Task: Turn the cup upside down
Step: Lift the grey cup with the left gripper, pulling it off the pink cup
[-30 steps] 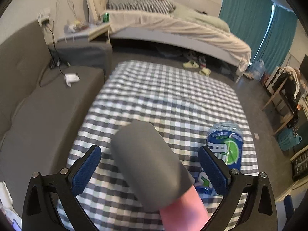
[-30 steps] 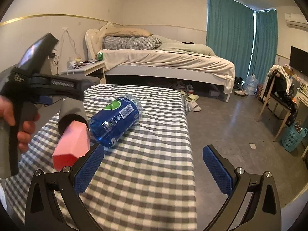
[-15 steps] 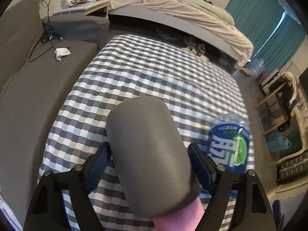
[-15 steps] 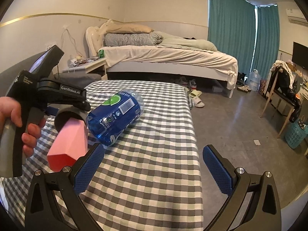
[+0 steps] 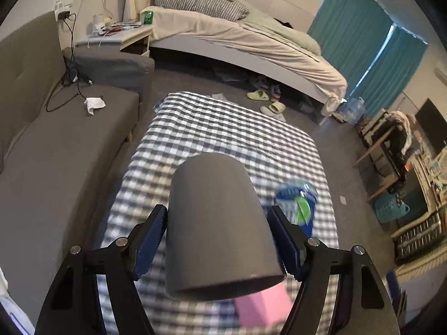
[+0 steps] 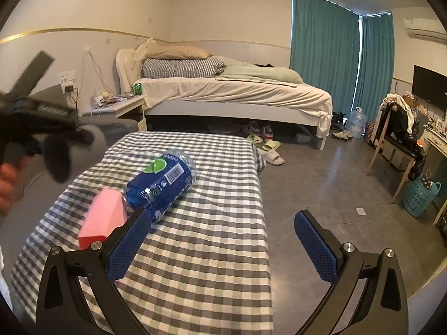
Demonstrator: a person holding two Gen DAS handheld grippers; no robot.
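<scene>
The matte grey tapered cup (image 5: 218, 223) is in the air above the near left part of the tabletop, held between the two blue pads of the left gripper (image 5: 219, 240), which press on its two sides. In the left wrist view its closed bottom points away from the camera and its wide rim is nearest to the lens. In the right wrist view the cup (image 6: 57, 157) is blurred, with its dark opening turned toward the camera, clear of the cloth.

Under the cup, on the grey and white checked tablecloth (image 6: 212, 240), lies a pink rectangular block (image 6: 102, 219) near the left edge. A blue plastic bottle with a green and white label (image 6: 162, 184) lies on its side just beside the block.

The right gripper (image 6: 222, 240) hovers over the near edge of the tabletop with its jaws wide apart and nothing between them.
</scene>
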